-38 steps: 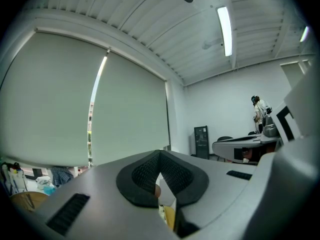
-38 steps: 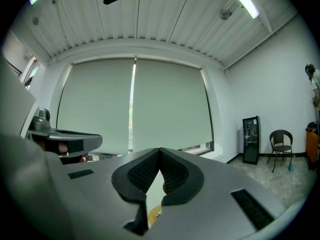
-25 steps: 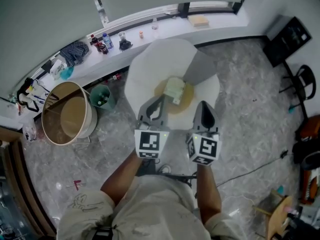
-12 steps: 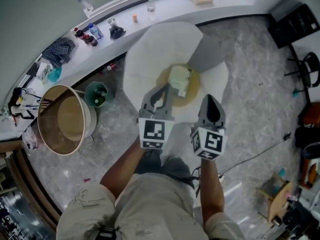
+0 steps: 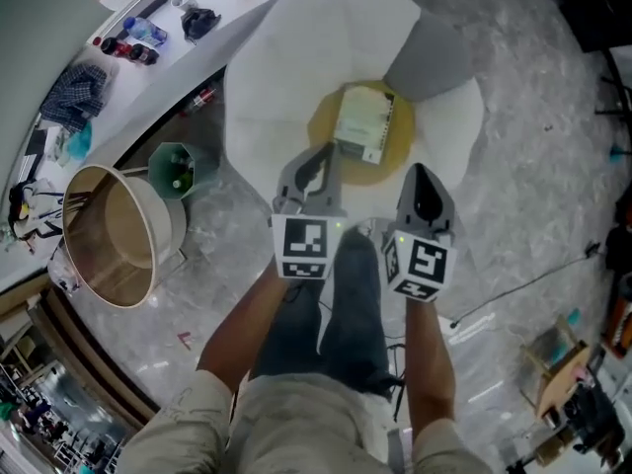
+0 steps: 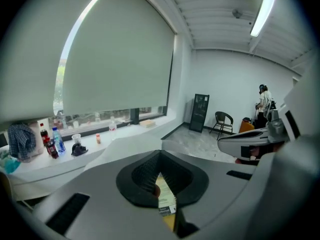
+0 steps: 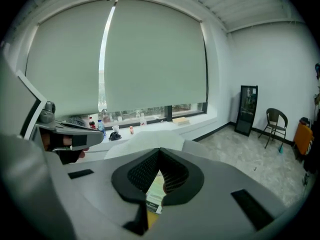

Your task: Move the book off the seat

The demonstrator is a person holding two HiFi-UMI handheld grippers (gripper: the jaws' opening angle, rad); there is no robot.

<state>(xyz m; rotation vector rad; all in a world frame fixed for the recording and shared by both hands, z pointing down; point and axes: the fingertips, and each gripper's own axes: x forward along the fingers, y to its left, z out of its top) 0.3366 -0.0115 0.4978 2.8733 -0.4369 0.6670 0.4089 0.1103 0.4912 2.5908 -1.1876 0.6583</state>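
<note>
— What does the book (image 5: 362,123) look like?

— It's a closed, thin rectangle with a pale green-and-white cover and a darker band along one edge. It lies flat and is turned a little askew.

— Where is it?

— On the seat (image 5: 267,77), a white padded chair. It rests on the round yellow cushion (image 5: 323,138) in the seat's middle, toward the cushion's far edge. No corner of it hangs past the cushion.

— And the left gripper (image 5: 318,156)?

— Its jaws are clenched together with nothing between them. From the head view, the tips point at the book's near left corner. In its own view (image 6: 160,154) a strip of the book (image 6: 165,196) shows through the gap under the closed jaws, lying beyond them and not gripped.

— And the right gripper (image 5: 423,172)?

— It's the same: the jaws are pressed together and empty. It sits beside the left one, at the near right edge of the seat, clear of the book. Its own view (image 7: 159,153) also shows the book (image 7: 155,191) below the jaws, with yellow cushion under it.
</note>
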